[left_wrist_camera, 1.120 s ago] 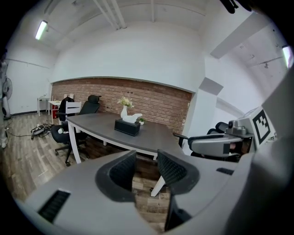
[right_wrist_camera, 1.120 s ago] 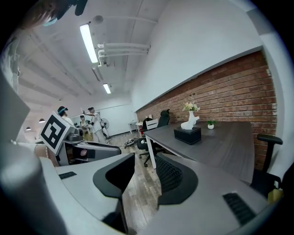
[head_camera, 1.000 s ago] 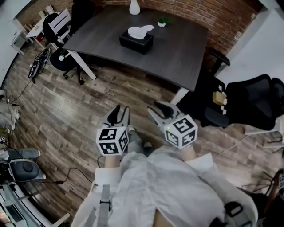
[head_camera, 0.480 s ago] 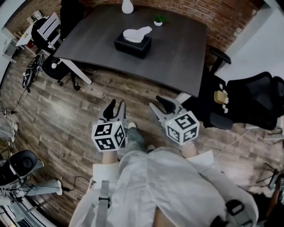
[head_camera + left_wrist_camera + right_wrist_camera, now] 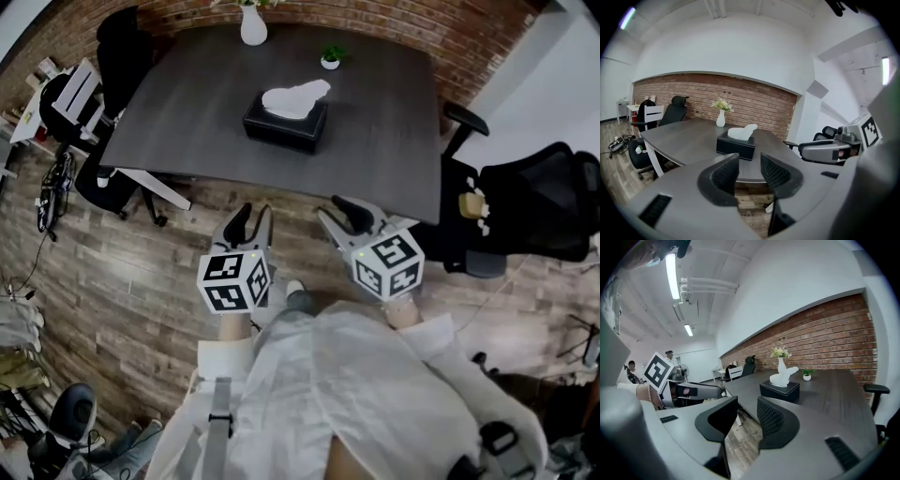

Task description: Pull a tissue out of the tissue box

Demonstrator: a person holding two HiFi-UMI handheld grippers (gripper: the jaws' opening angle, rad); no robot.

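A black tissue box (image 5: 284,123) stands on the dark grey table (image 5: 187,122), with a white tissue (image 5: 295,98) sticking out of its top. The box also shows in the left gripper view (image 5: 736,145) and the right gripper view (image 5: 779,391). My left gripper (image 5: 248,226) is held over the wooden floor short of the table's near edge, jaws open and empty. My right gripper (image 5: 349,216) hovers beside it, near the table's front edge, also open with nothing between its fingers. Both point toward the box from a distance.
A white vase (image 5: 253,28) and a small potted plant (image 5: 330,58) stand at the table's far side. Black office chairs sit at the left (image 5: 117,66) and right (image 5: 544,211). A brick wall (image 5: 394,19) runs behind the table. People stand far off in the right gripper view.
Both grippers have advanced toward the table, which now lies closer and lower in the head view. The jaws stayed open; the box and tissue are untouched.
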